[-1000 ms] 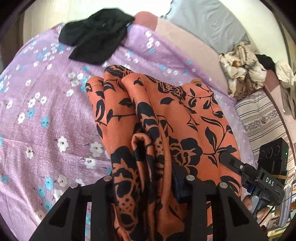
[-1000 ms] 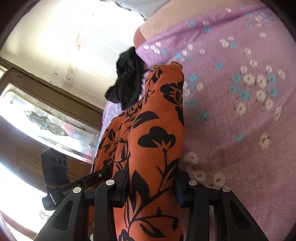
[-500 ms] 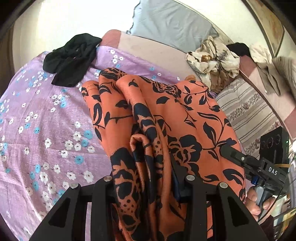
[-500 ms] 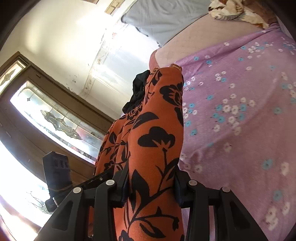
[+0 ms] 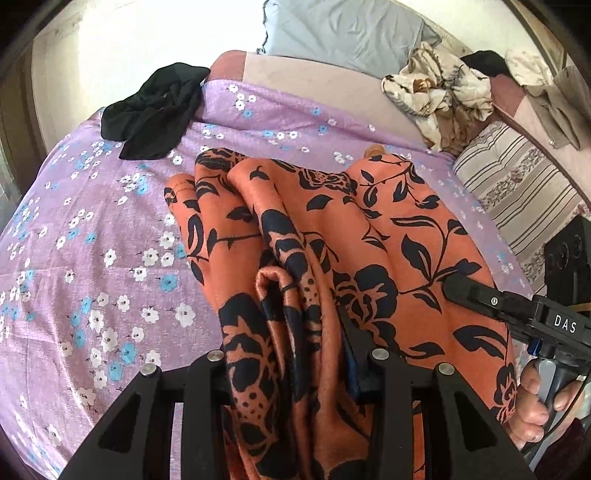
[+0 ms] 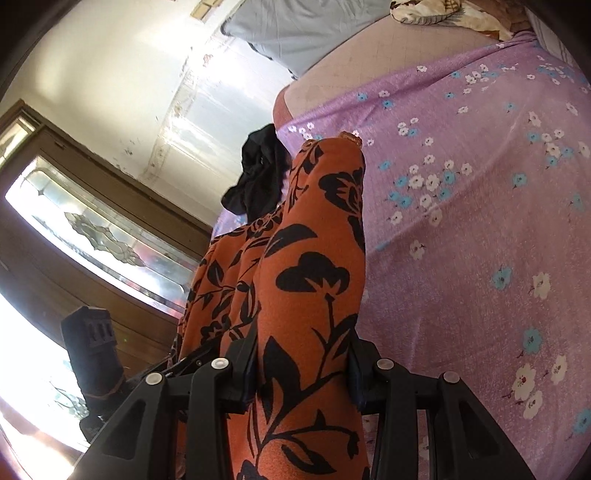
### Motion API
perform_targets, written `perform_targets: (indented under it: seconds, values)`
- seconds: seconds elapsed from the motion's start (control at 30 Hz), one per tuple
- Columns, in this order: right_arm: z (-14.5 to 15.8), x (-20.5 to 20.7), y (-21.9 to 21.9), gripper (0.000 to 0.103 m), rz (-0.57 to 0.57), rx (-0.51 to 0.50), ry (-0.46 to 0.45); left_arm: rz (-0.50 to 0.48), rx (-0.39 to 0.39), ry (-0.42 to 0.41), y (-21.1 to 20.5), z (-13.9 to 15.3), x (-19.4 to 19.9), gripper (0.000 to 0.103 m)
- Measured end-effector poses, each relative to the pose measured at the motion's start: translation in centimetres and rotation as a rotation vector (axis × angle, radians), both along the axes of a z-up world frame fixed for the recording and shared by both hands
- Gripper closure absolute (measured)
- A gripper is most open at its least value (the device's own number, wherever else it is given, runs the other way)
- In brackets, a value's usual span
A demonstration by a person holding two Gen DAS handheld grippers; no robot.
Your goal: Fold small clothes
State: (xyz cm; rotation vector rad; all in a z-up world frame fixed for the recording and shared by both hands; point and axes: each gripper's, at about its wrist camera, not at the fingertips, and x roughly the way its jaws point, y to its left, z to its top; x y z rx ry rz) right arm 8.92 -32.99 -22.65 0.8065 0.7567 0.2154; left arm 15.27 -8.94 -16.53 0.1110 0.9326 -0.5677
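Left claw [image 5: 295, 363] clamped on a bunched fold of the orange garment with black flower print [image 5: 332, 236], cloth gathered thick between both jaws and spilling forward over the bed. Right claw [image 6: 295, 363] likewise closed on another part of the same orange garment [image 6: 314, 258], fabric rising from the jaws as a smooth, taut band. Seen from the left wrist, right claw [image 5: 465, 286] pinching the garment's right edge, with the person's right hand [image 5: 535, 402] wrapped round its handle. Garment spread between the two grips, far end resting on the purple flowered sheet [image 5: 92, 240] that covers the bed; whether the near part touches the sheet, impossible to tell.

Lying on the sheet well beyond the garment, towards the far left corner: a crumpled black garment [image 5: 155, 110], apart from the orange one. Same black piece [image 6: 258, 177] visible from the right wrist just behind the orange cloth's far end. Behind the sheet, a grey pillow [image 5: 343, 33] against the wall. To the right, a heap of cream patterned clothes [image 5: 439, 96] and a striped cushion [image 5: 517, 195]. At far left in the right wrist view, a brown wooden frame with patterned glass [image 6: 99, 236]
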Motion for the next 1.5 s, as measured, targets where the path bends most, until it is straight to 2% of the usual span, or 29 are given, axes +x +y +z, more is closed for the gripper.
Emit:
perform_targets:
  seconds: [0.23,0.4,0.47,0.53,0.57,0.63,0.73,0.83,0.93,1.0,1.07,1.1,1.13,1.17,1.27,1.33,1.4,1.47,1.5]
  values:
    - [-1.9,1.2,0.8,0.063,0.021,-0.025,0.054,0.011,0.039,0.023,0.2,-1.6,0.7,0.063]
    - [-3.6,1.8,1.4,0.062,0.022,-0.062,0.110,0.014,0.106,0.046,-0.7,-4.0,1.4,0.062]
    - [-4.5,2.3,1.7,0.059,0.020,-0.110,0.168,0.025,0.142,0.072,-0.9,-5.2,1.7,0.058]
    - [-5.2,2.5,2.0,0.047,0.009,-0.173,0.232,0.036,0.160,0.072,-0.8,-5.6,1.9,0.054]
    - [-5.2,2.4,2.0,0.045,0.001,-0.188,0.236,0.034,0.159,0.067,-0.8,-5.5,1.8,0.053]
    - [-4.5,1.9,1.7,0.043,-0.008,-0.222,0.220,0.037,0.178,0.032,-0.8,-4.8,1.4,0.049]
    - [-2.7,0.4,0.9,0.043,-0.067,-0.275,0.172,0.070,0.228,-0.067,-0.6,-3.5,0.1,0.049]
    - [-0.6,-1.6,0.5,0.043,-0.139,-0.317,0.072,0.102,0.250,-0.161,-0.2,-2.2,-1.6,0.049]
    - [1.0,-3.4,1.6,0.044,-0.110,-0.302,-0.023,0.132,0.272,-0.239,0.4,-1.3,-3.3,0.049]
    - [1.3,-3.9,3.0,0.050,-0.072,-0.309,-0.046,0.160,0.290,-0.252,0.9,-1.5,-3.4,0.047]
    - [0.1,-3.8,4.9,0.052,-0.016,-0.329,0.005,0.201,0.360,-0.232,1.6,-3.1,-3.2,0.040]
    - [-0.7,-3.5,5.4,0.052,0.001,-0.331,0.044,0.218,0.418,-0.213,2.0,-4.7,-2.8,0.040]
    - [-2.4,-3.0,6.1,0.052,0.026,-0.333,0.118,0.224,0.456,-0.194,2.2,-5.9,-2.4,0.040]
    - [-3.2,-2.8,6.6,0.052,0.034,-0.343,0.154,0.232,0.472,-0.170,2.6,-6.8,-1.9,0.039]
    - [-1.8,-2.8,7.3,0.053,0.031,-0.388,0.147,0.251,0.373,-0.136,3.6,-4.8,-1.8,0.040]
    - [-0.1,-3.6,6.8,0.053,0.014,-0.329,0.109,0.244,0.327,-0.195,3.7,-1.9,-2.7,0.040]
    - [1.2,-4.6,6.4,0.053,-0.023,-0.337,0.081,0.251,0.306,-0.263,3.5,0.8,-3.9,0.034]
    - [3.5,-5.7,6.4,0.053,-0.054,-0.382,0.038,0.257,0.276,-0.321,3.4,3.4,-5.0,0.018]
    - [4.6,-6.3,6.5,0.053,-0.066,-0.405,0.015,0.265,0.254,-0.367,3.3,5.2,-5.9,0.015]
